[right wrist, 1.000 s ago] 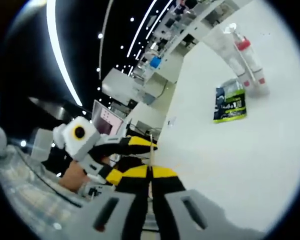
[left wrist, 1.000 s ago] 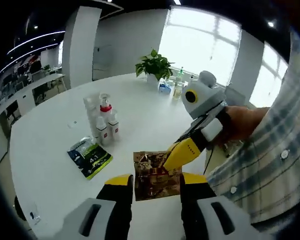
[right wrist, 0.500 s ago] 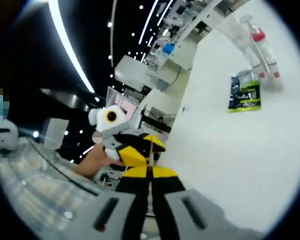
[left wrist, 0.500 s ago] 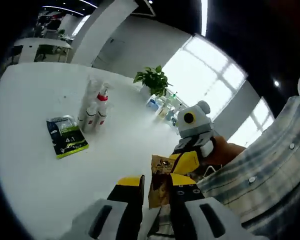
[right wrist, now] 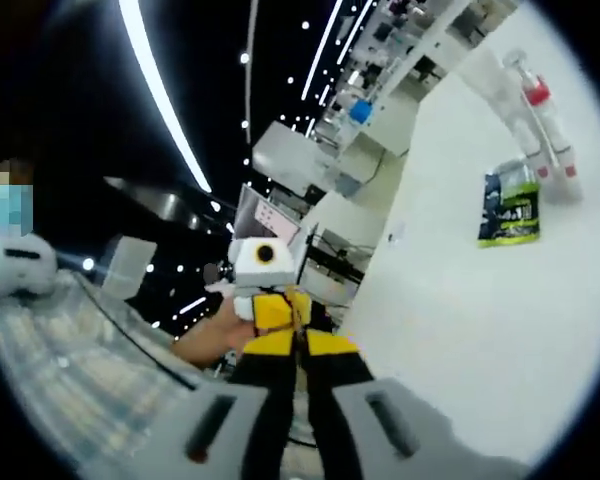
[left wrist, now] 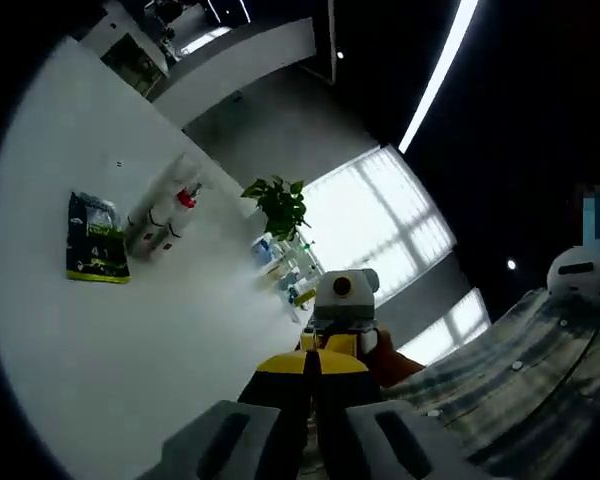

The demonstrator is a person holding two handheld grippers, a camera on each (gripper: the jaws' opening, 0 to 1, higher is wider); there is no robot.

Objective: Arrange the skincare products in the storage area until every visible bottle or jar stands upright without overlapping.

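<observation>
Bare white table [left wrist: 130, 340], green sachet [left wrist: 95, 252] touching bottle cluster [left wrist: 158, 215] far across

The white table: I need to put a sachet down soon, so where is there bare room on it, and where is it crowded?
The white table is bare across the wide stretch between the green-and-black packet and the left gripper. It is crowded beyond the packet, where the pump bottles cluster, and farther off around the potted plant.

Brown sachet, flat betw. left tool [left wrist: 313, 362] jaws 1 s ago, now turned edge-on; jaws closed in. Right tool [right wrist: 300, 345] moved to face left, tip-to-tip.
</observation>
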